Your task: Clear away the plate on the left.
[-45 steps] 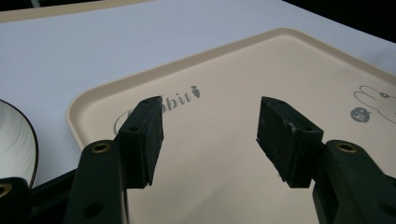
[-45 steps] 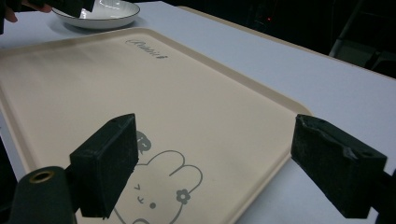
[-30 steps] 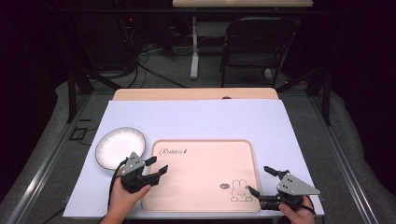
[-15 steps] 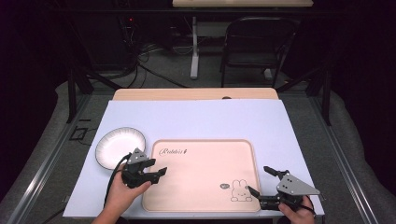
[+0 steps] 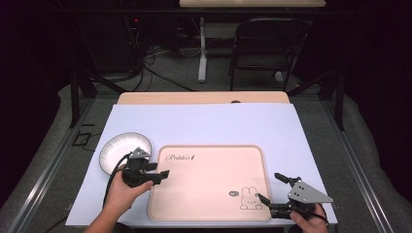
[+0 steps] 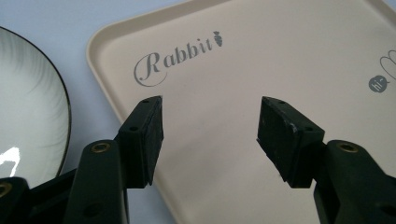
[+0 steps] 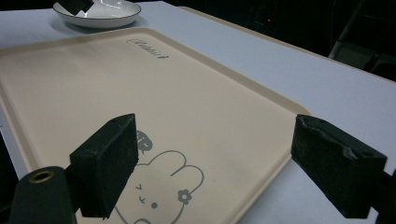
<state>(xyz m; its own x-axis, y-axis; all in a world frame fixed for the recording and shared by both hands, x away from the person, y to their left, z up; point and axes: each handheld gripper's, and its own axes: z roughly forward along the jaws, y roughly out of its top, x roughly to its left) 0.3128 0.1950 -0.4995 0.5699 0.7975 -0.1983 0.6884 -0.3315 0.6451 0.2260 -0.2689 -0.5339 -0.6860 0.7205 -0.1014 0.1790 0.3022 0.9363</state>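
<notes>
The wide-open left gripper (image 5: pixel 163 174) hangs over the left edge of the tray (image 5: pixel 209 213), with the plate (image 5: pixel 119 148) just up-left; the right gripper (image 5: pixel 272 189) gapes too.

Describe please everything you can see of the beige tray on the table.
The beige tray is a flat rectangle with rounded corners and a low raised rim; it looks like matte plastic. Grey print reads "Rabbit" with a small carrot near its far left corner, and a line-drawn rabbit with a "hi" bubble sits near its near right corner. It lies flat on the pale sheet, nothing on it, beside the white plate. Nothing appears to grip it.
</notes>
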